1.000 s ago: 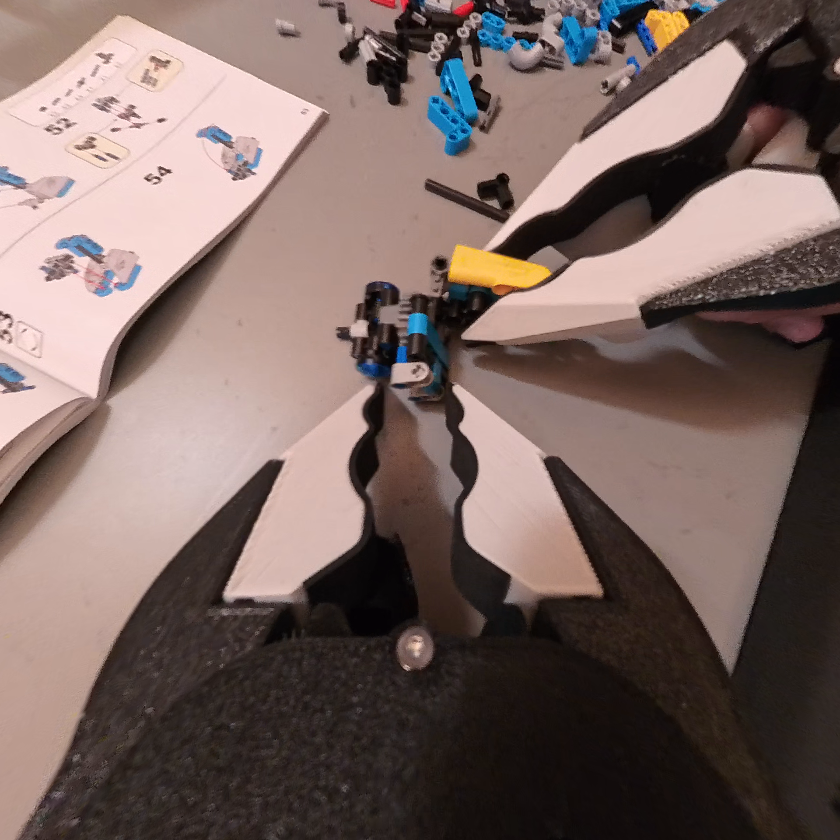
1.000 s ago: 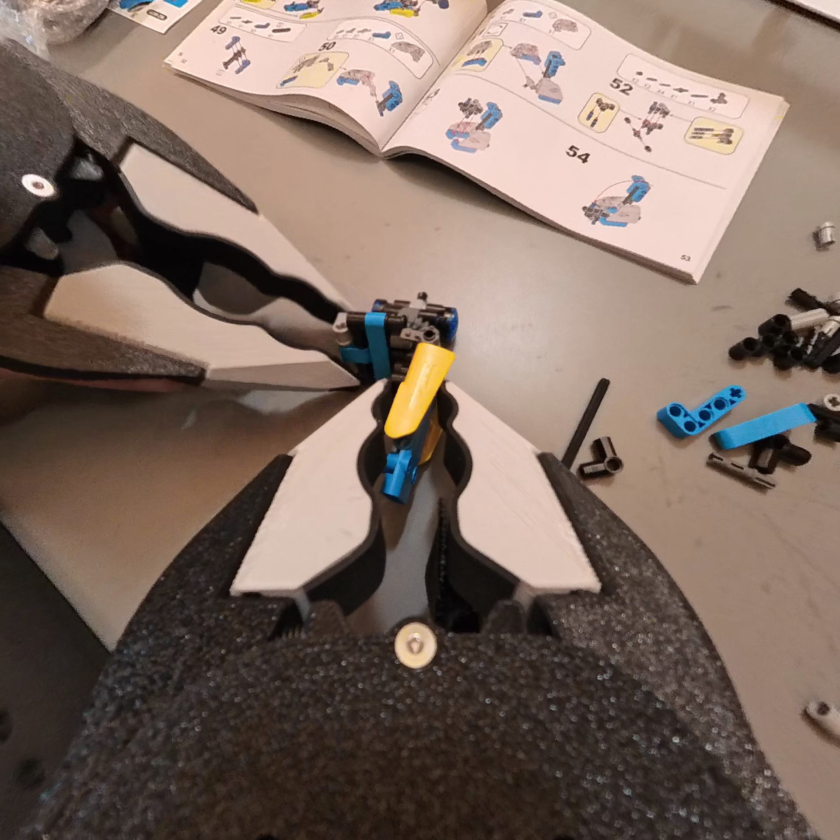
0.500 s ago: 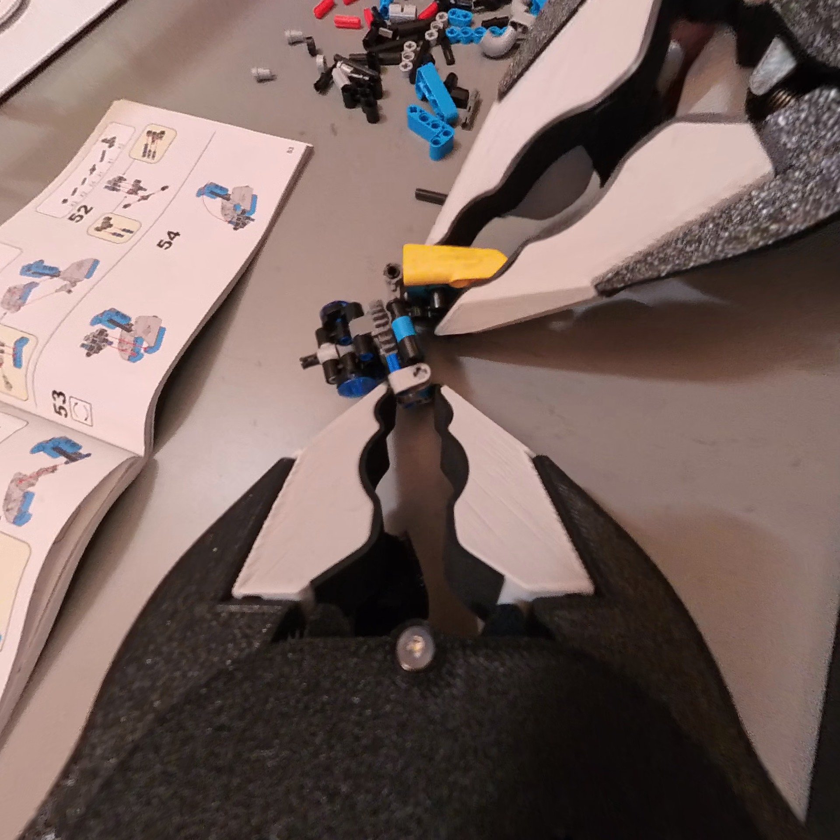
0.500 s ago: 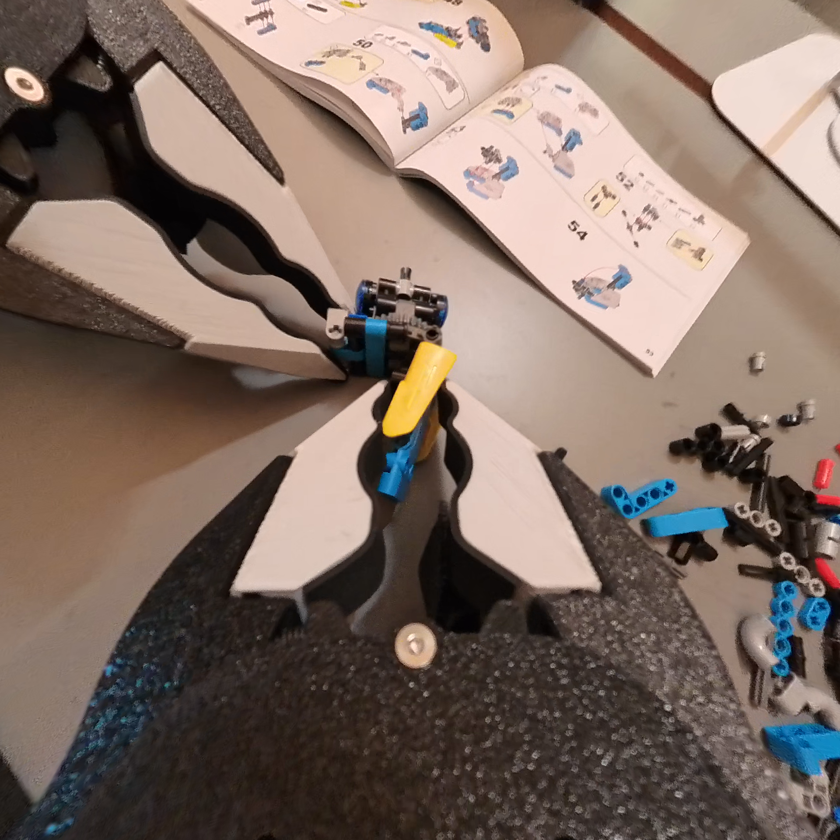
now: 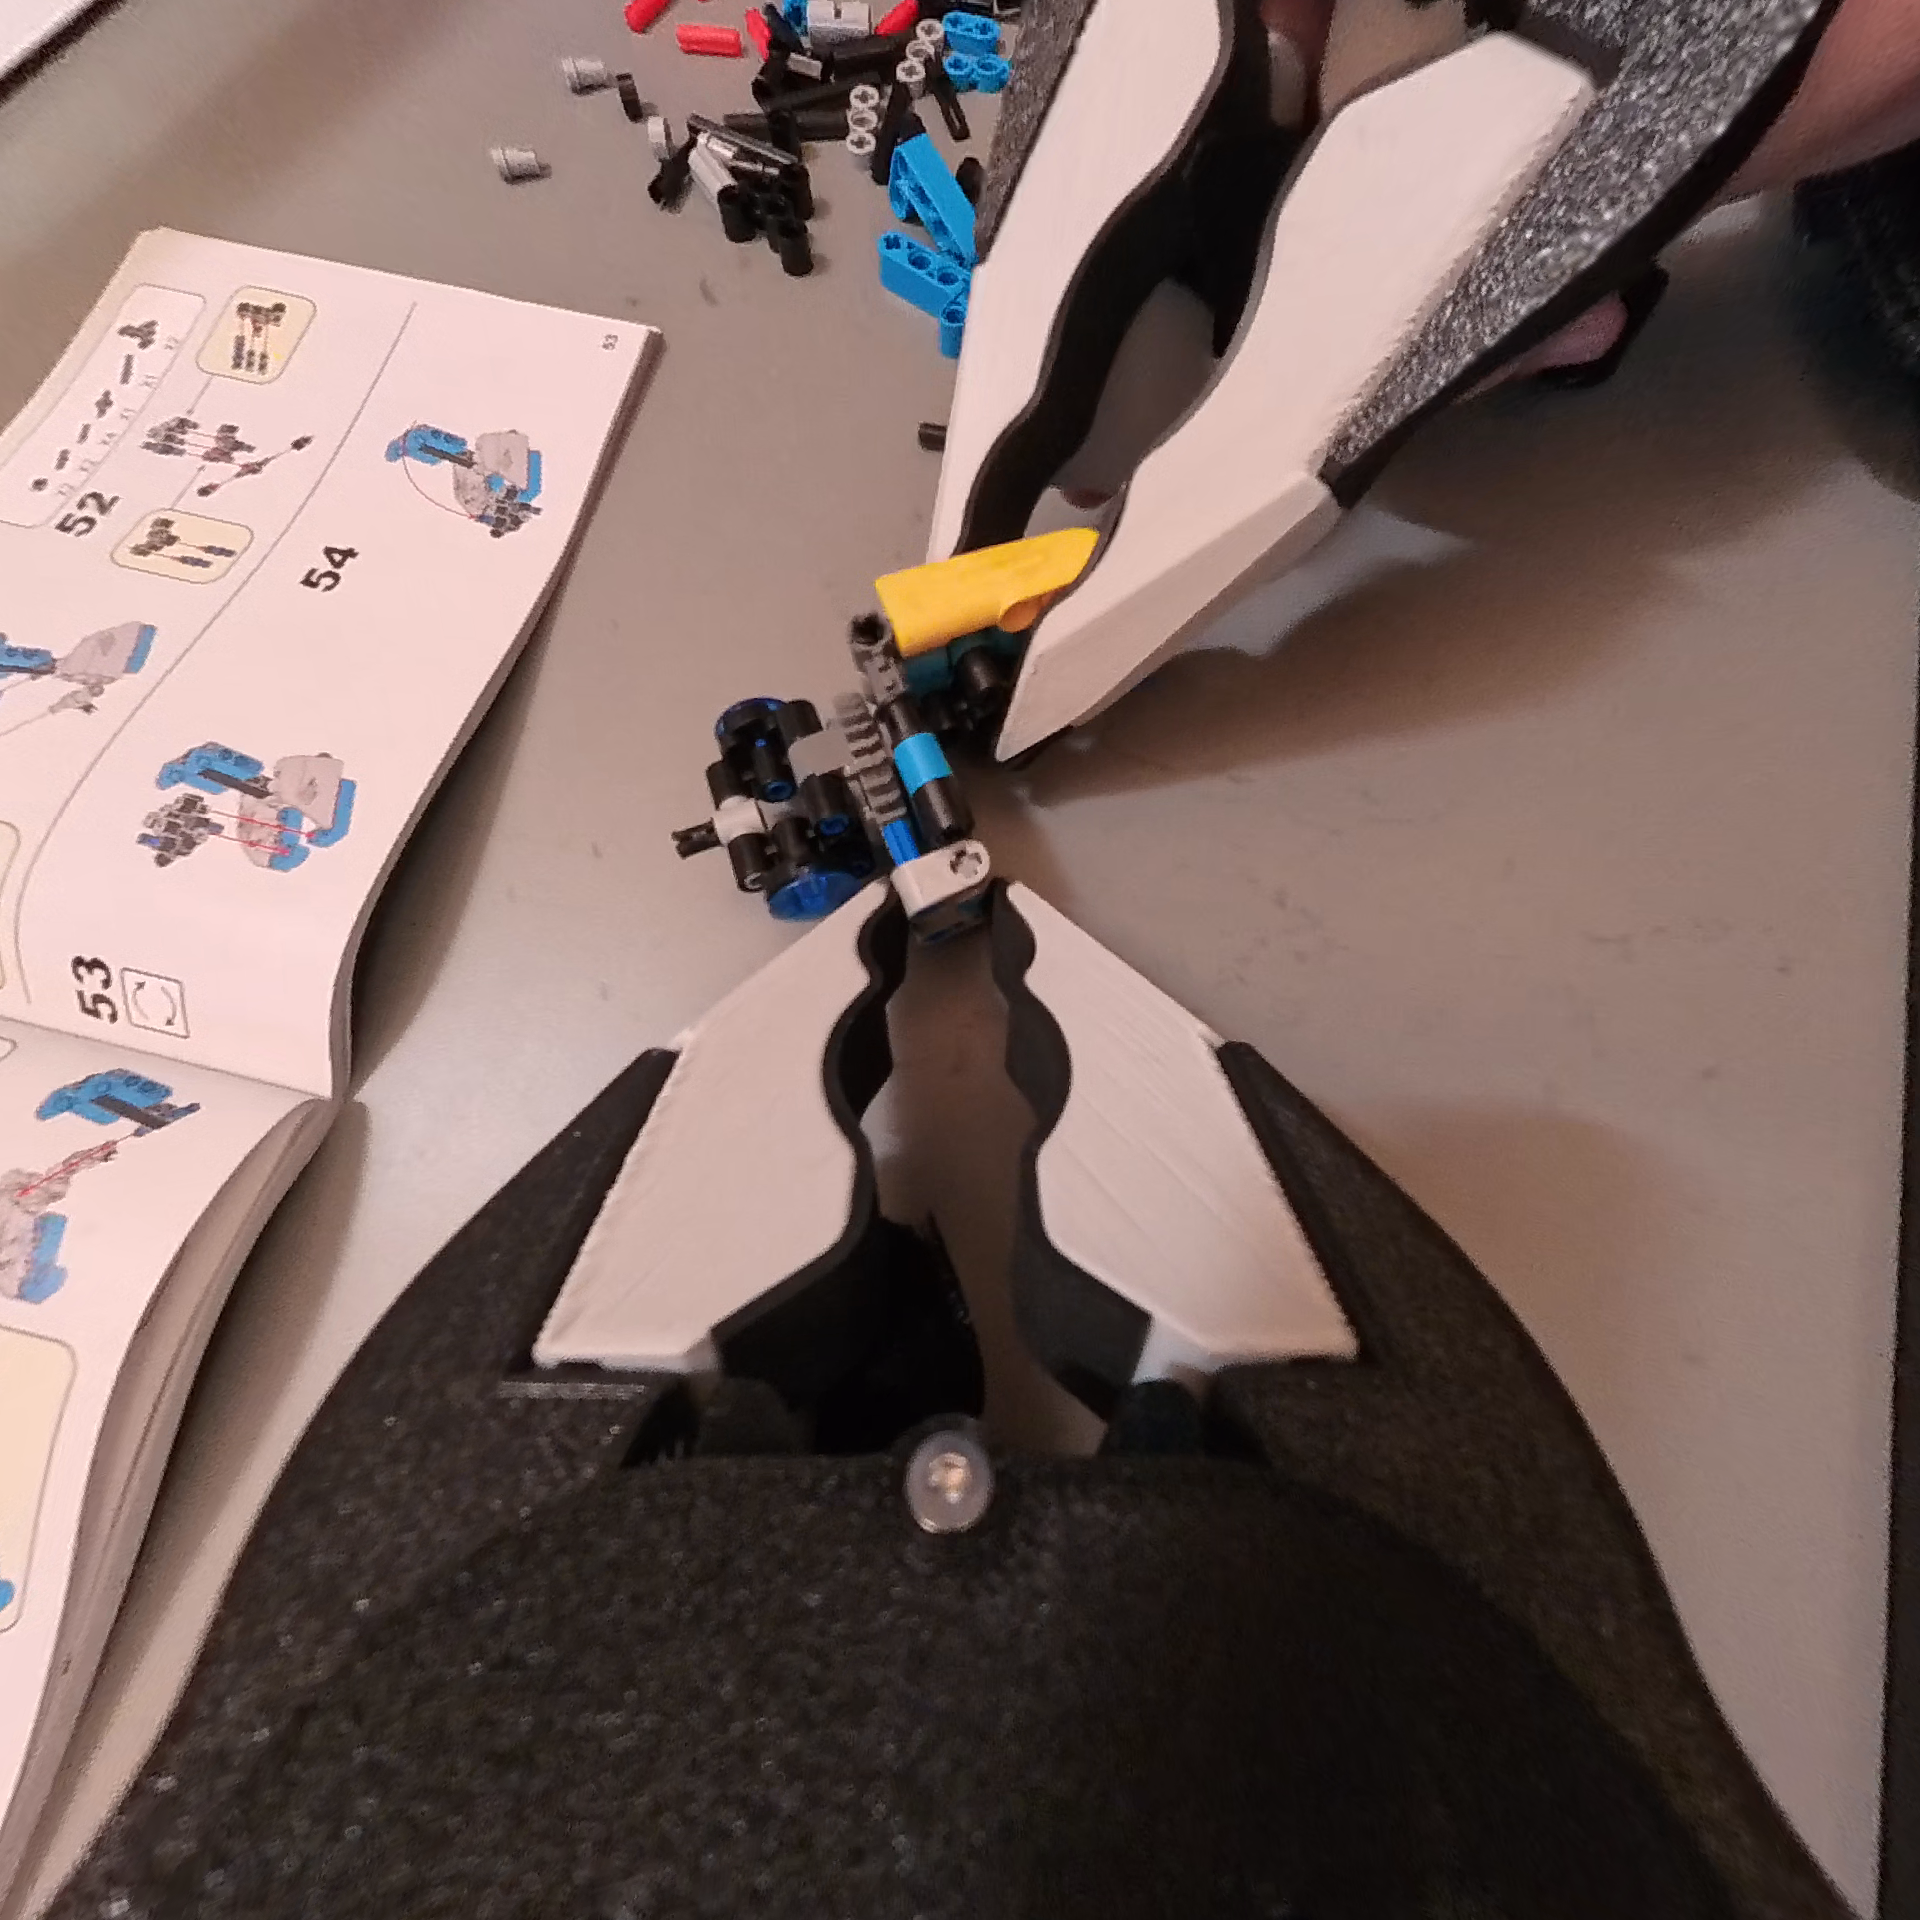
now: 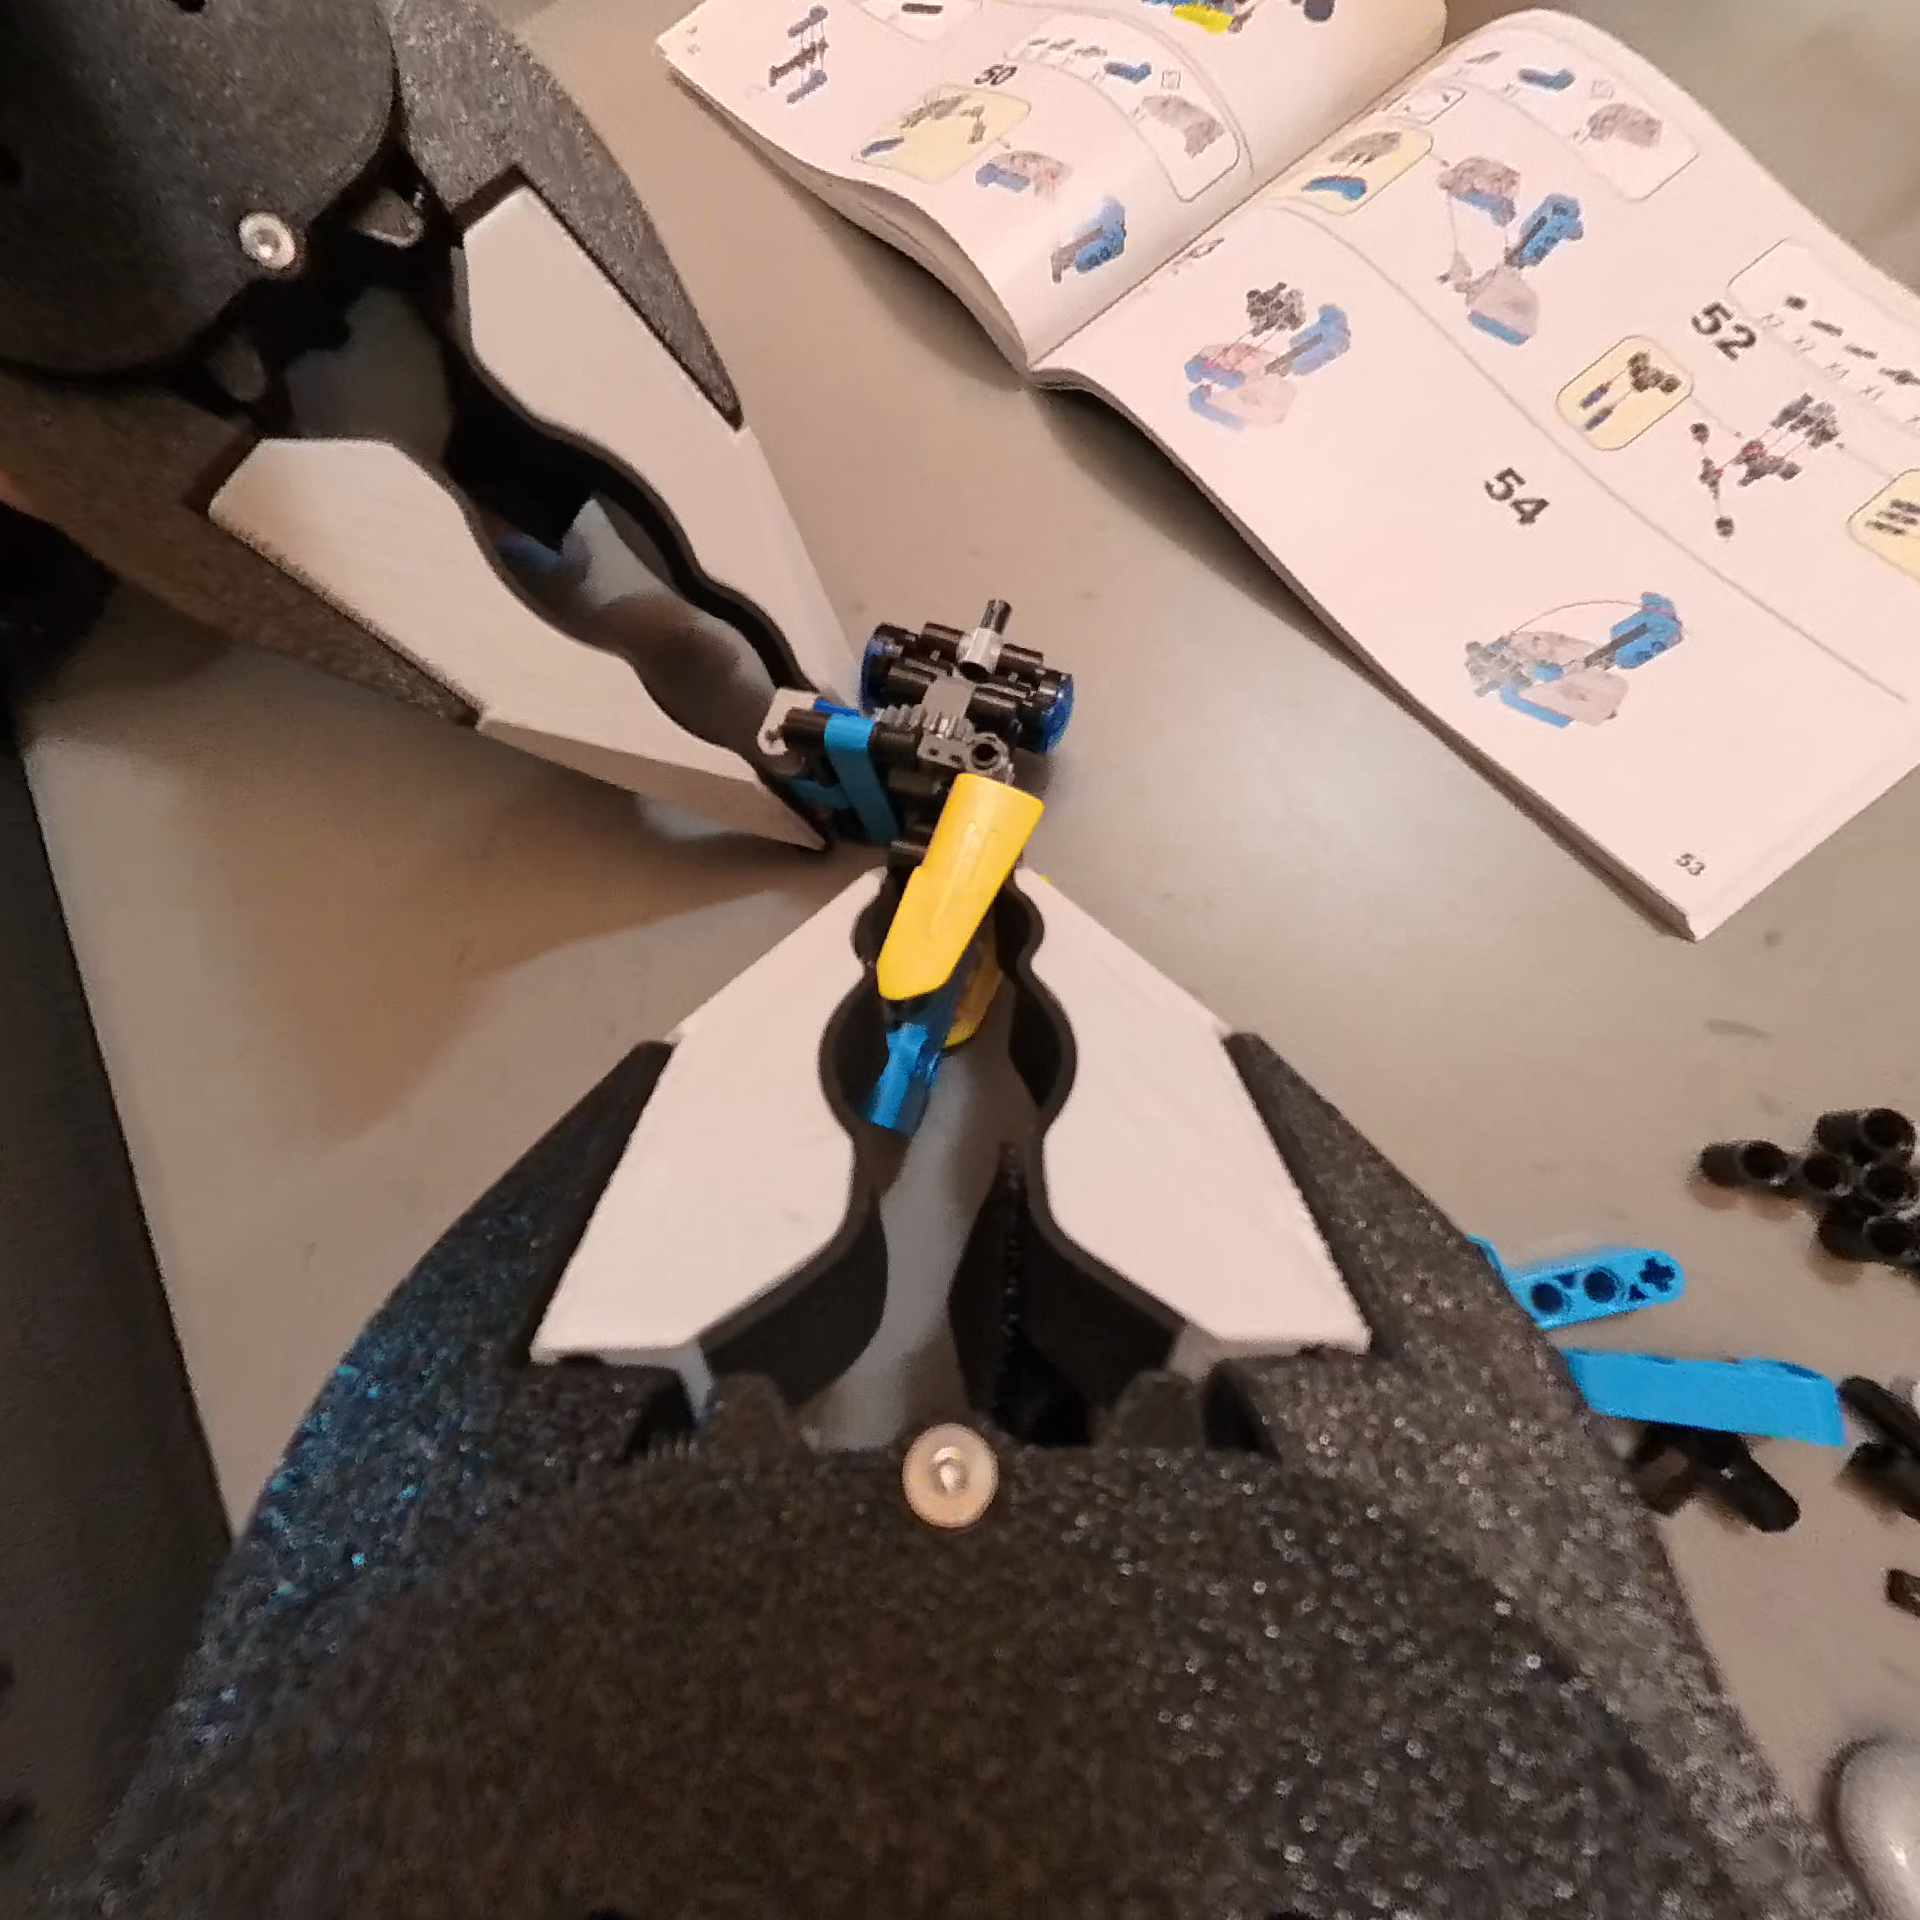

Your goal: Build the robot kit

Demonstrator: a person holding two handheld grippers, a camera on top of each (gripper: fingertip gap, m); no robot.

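A small black, blue and grey brick assembly (image 5: 821,800) sits just above the grey table between both grippers; it also shows in the right wrist view (image 6: 966,691). My left gripper (image 5: 940,899) is shut on the assembly's near end, a grey and blue connector. My right gripper (image 6: 951,883) is shut on a yellow wedge piece (image 6: 951,883) with a blue part behind it. The wedge's tip touches the assembly's other side. In the left wrist view the right gripper (image 5: 977,649) comes in from the upper right with the yellow wedge (image 5: 977,592). The left gripper (image 6: 826,764) enters the right wrist view from the upper left.
An open instruction booklet (image 5: 312,582) lies left of the assembly, and far right in the right wrist view (image 6: 1455,416). A heap of loose black, blue, red and grey pieces (image 5: 821,135) lies beyond. Blue beams (image 6: 1590,1288) and black connectors (image 6: 1849,1184) lie right. The table edge (image 6: 62,935) runs left. My left and right fingertips are right by each other.
Both grippers keep their grips. The two have swung together with the assembly, so the booklet has slid closer in both views and the right gripper now stands steeper in the left wrist view.
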